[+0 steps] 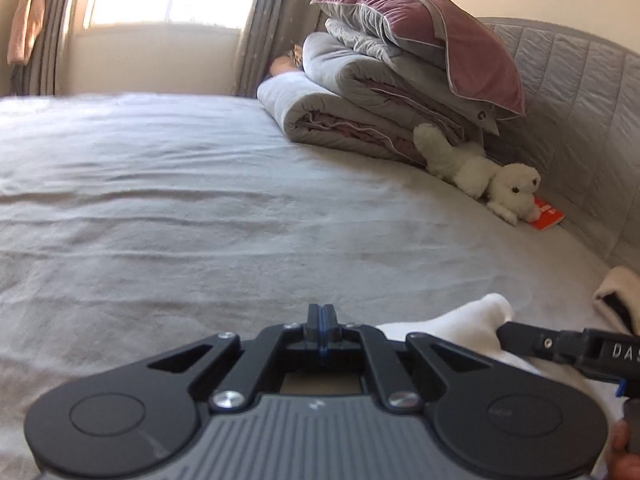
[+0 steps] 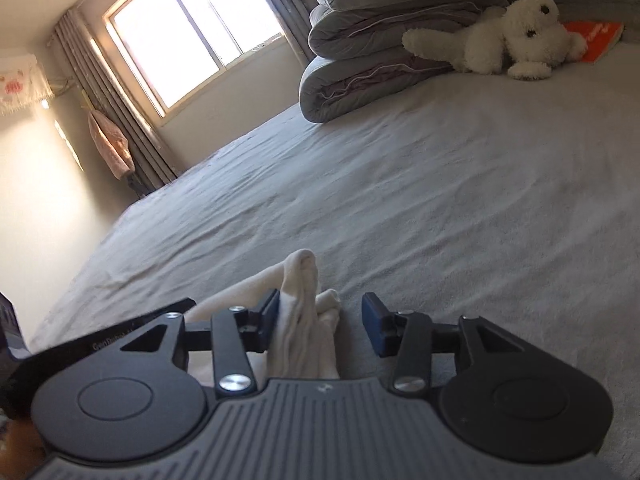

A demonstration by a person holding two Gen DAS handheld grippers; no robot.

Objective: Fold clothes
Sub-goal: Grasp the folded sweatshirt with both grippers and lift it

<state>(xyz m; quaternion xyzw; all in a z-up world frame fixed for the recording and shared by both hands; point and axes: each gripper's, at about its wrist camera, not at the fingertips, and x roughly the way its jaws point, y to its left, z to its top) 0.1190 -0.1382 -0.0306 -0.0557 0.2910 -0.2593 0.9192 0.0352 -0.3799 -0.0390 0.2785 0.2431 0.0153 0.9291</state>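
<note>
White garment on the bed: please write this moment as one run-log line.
left gripper: shut, empty | right gripper: open around garment | garment: bunched on bed | fold: not done

Folded quilts [image 1: 360, 116] sit on the bed [image 1: 200, 220], probably touching the plush toy [image 1: 480, 172].

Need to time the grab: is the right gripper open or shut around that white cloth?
Open. The right gripper shows a wide gap, with the bunched white cloth lying between its fingers.
</note>
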